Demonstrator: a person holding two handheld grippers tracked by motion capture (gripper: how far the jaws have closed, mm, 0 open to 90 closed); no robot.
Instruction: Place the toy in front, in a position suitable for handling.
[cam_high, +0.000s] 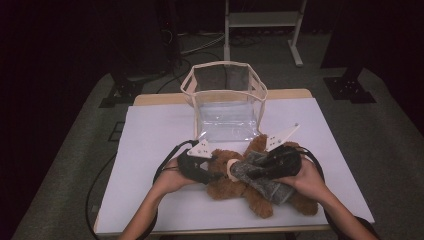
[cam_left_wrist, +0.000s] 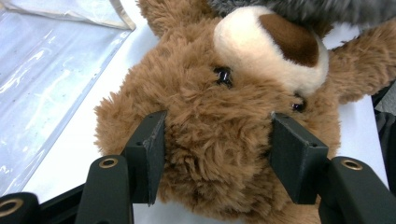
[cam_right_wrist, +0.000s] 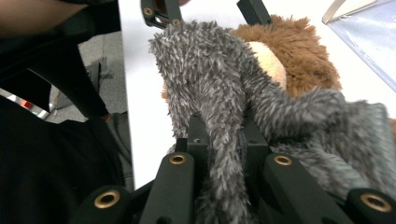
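The teddy bear (cam_high: 235, 182) lay on the counter (cam_high: 150, 150) before the clear bag (cam_high: 225, 107). The left tool (cam_left_wrist: 217, 154) clamped its head; the right tool (cam_right_wrist: 224, 154) pinched the grey garment (cam_right_wrist: 219, 70), stretching toward the head.

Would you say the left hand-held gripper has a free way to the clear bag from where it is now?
Probably not yet: the left hand-held gripper has its jaws around the teddy bear's head, and the clear bag stands apart behind it.

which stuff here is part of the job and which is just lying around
In the job:
- teddy bear, head between the left claw jaws
- grey fuzzy cloth, pinched in the right claw

Lying about:
- clear bag standing open behind the bear
- white frame on the floor
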